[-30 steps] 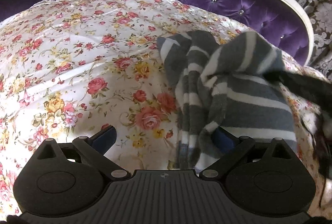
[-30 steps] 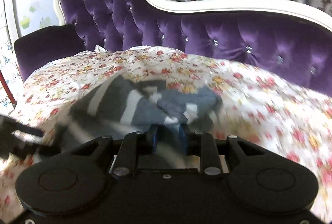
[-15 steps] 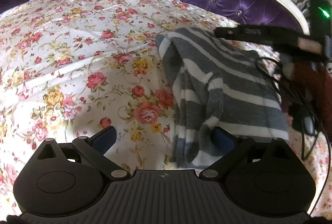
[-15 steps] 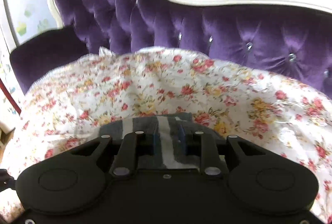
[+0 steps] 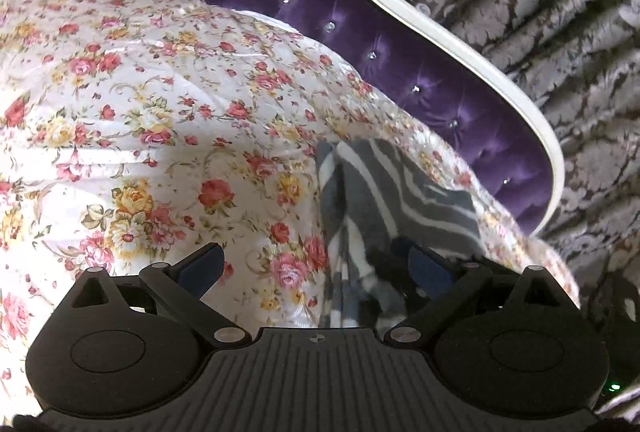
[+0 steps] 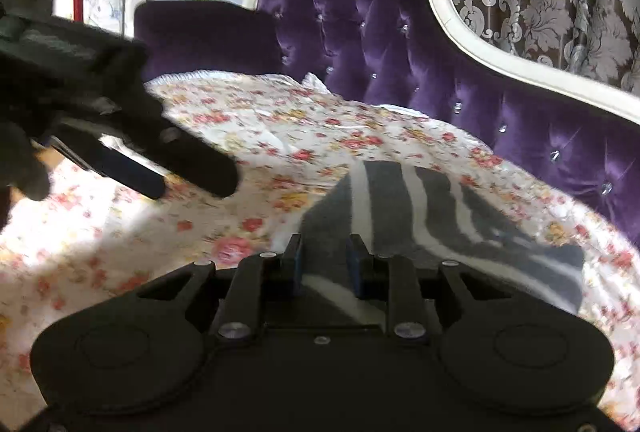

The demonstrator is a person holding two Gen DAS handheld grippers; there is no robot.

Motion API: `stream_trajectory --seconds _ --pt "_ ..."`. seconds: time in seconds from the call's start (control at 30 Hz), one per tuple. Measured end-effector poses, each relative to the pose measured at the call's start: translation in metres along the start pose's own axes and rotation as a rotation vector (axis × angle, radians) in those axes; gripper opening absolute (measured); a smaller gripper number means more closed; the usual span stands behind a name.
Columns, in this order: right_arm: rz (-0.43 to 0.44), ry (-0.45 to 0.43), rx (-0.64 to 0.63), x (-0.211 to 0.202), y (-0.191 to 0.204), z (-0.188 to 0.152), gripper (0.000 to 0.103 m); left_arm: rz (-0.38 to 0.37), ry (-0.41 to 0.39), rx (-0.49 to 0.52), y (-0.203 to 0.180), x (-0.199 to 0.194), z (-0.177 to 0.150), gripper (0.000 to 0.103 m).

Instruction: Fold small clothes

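A grey and white striped garment (image 6: 432, 216) lies on the floral sheet (image 6: 280, 135), spread away to the right. My right gripper (image 6: 326, 266) is shut on its near edge, and striped cloth shows between the blue pads. In the left wrist view the garment (image 5: 384, 191) lies to the right, bunched by the right finger. My left gripper (image 5: 314, 266) stands wide open, pressing on nothing. The right wrist view shows the left gripper (image 6: 194, 187) hovering open over bare sheet, left of the garment.
The sheet covers a purple tufted sofa (image 6: 360, 11) with a white curved frame (image 5: 460, 43). Patterned curtains (image 5: 540, 11) hang behind it. The purple armrest (image 6: 200, 27) closes the far end. Bare sheet (image 5: 140, 111) stretches left of the garment.
The garment went from lifted and bunched to lying flatter on the sheet. My right gripper swung across with it and left the left wrist view. My left gripper rolled and drew back, still open.
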State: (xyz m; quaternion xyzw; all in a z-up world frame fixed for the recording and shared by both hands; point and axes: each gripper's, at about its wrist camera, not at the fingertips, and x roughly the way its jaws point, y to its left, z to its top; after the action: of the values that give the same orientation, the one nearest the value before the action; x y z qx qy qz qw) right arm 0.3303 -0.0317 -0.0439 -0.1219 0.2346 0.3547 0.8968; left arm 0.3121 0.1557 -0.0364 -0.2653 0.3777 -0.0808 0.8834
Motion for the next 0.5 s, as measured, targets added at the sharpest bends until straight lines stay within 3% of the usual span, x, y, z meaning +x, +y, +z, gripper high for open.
stream_trajectory --seconds 0.03,0.1,0.17,0.23,0.4,0.5 --pt "0.019 -0.011 0.037 -0.005 -0.007 0.001 0.035 0.000 -0.001 0.002 -0.001 0.001 0.000 0.100" --pt "0.025 -0.039 0.117 -0.018 -0.025 0.003 0.049 -0.006 0.003 0.025 -0.005 0.001 -0.002 0.100" --pt "0.011 -0.068 0.208 -0.031 -0.045 0.003 0.076 -0.029 0.018 0.057 -0.011 0.003 -0.005 0.100" --pt "-0.003 -0.089 0.331 -0.043 -0.072 0.001 0.086 -0.055 0.029 0.088 -0.018 0.005 -0.007 0.101" --pt "-0.064 -0.092 0.560 -0.053 -0.124 -0.018 0.095 -0.090 0.028 0.173 -0.035 0.014 -0.015 0.102" --pt "-0.049 -0.065 0.661 -0.048 -0.140 -0.033 0.098 -0.087 0.039 0.207 -0.041 0.017 -0.021 0.102"
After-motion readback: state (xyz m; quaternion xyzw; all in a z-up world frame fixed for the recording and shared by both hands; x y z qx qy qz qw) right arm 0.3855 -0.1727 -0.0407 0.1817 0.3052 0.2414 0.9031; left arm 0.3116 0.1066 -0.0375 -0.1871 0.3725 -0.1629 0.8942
